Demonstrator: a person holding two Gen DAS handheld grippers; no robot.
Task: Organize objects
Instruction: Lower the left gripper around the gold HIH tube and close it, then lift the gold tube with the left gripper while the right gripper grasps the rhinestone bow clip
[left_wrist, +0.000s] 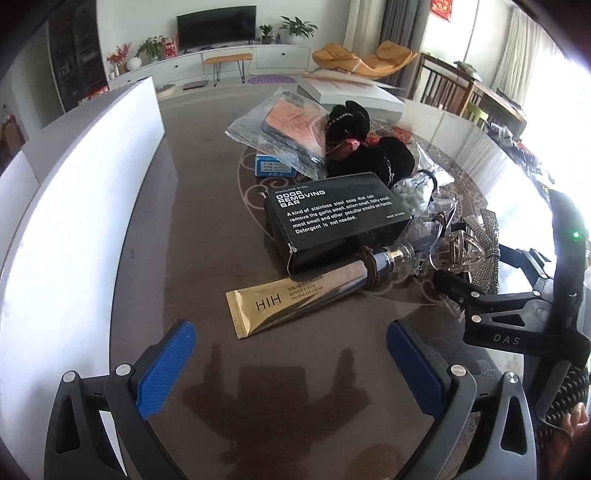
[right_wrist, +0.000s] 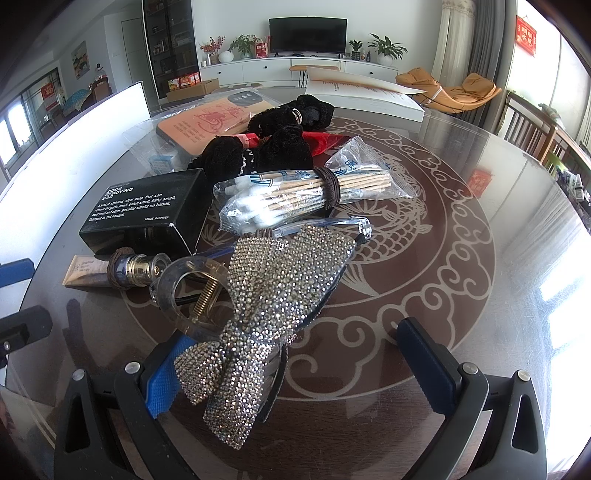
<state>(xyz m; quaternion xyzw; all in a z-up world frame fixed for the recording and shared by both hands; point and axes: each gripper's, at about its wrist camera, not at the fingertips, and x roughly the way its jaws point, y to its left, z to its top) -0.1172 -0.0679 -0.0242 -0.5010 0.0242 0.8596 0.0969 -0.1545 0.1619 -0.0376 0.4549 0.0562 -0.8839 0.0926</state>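
My left gripper (left_wrist: 291, 354) hangs with jaws wide apart just short of the gold eye-cream tube (left_wrist: 295, 299), which lies against the black odor-removing-bar box (left_wrist: 336, 225). My right gripper (right_wrist: 295, 354) is spread around the rhinestone bow hair clip (right_wrist: 266, 306), right of that box.

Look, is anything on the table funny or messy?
Yes. A brown hair tie is wrapped around the gold cream tube, and another bundles the bagged cotton swabs. Everything sits in one jumbled pile beside the black box.
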